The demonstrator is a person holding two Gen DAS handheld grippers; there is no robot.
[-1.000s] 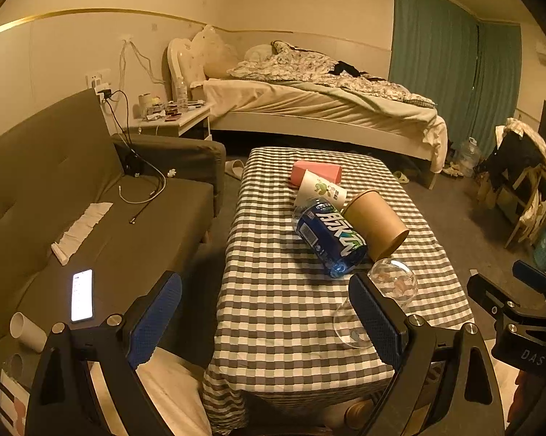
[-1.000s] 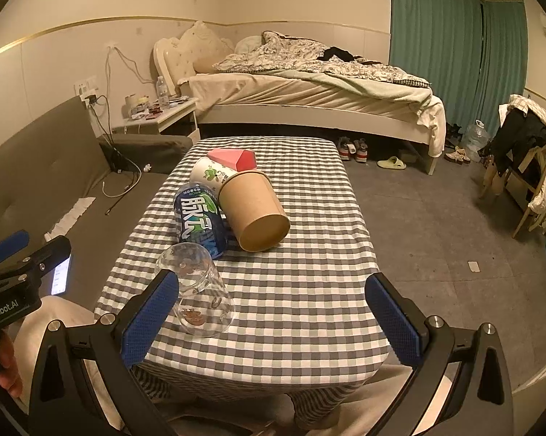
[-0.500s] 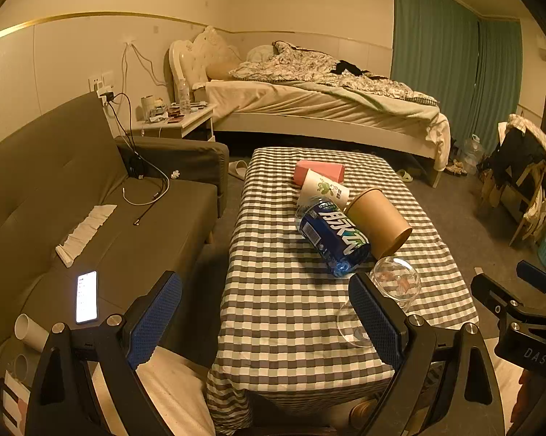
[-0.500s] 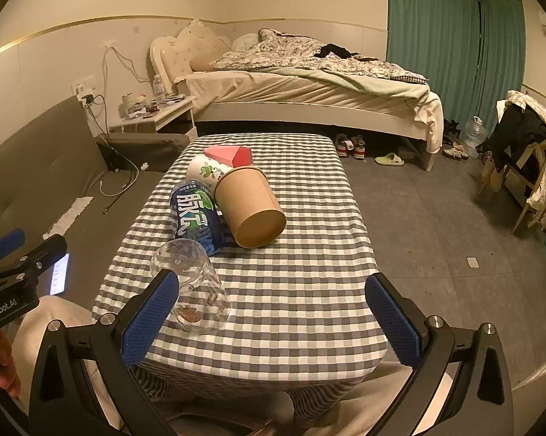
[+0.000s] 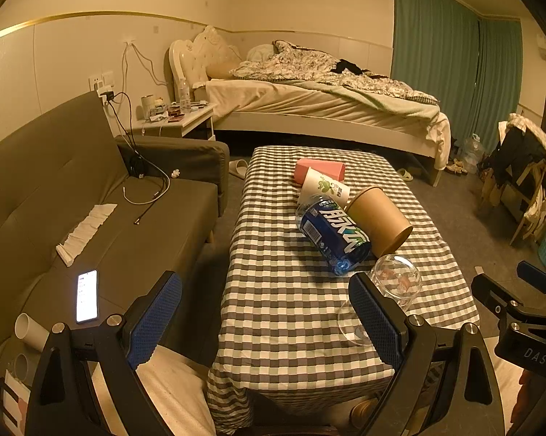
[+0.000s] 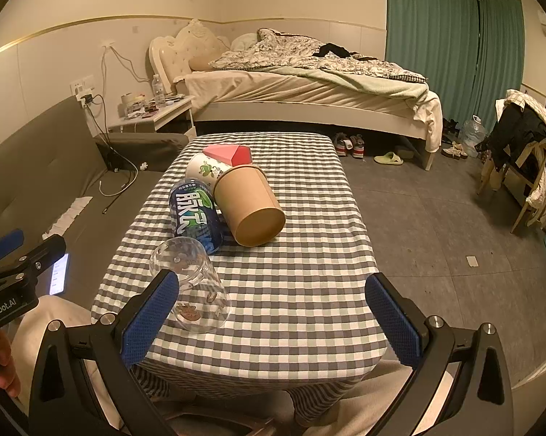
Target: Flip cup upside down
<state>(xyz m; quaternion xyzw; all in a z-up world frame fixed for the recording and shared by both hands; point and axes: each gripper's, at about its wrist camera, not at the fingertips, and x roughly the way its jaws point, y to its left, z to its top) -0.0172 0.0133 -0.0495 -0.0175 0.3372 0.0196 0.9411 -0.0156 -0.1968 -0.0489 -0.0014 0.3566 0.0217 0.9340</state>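
Note:
A clear glass cup (image 6: 191, 285) lies on its side near the front of the checkered table (image 6: 309, 254), its mouth toward a blue bottle (image 6: 194, 214). A brown paper cup (image 6: 249, 205) lies on its side beside the bottle. My right gripper (image 6: 273, 318) is open above the table's front edge, and its left finger overlaps the glass in the view. In the left wrist view, the glass cup (image 5: 396, 283) shows just past the right finger of my open left gripper (image 5: 265, 316), which hangs over the table's left front corner.
A white paper cup (image 6: 203, 170) and a pink box (image 6: 229, 154) lie behind the bottle. A grey sofa (image 5: 73, 200) with a lit phone (image 5: 87, 295) stands left of the table. Behind it is a bed (image 5: 320, 109), and a chair (image 6: 527, 167) with clothes stands at the right.
Both views have drifted only slightly. Nothing on the table has moved, and both grippers stay open.

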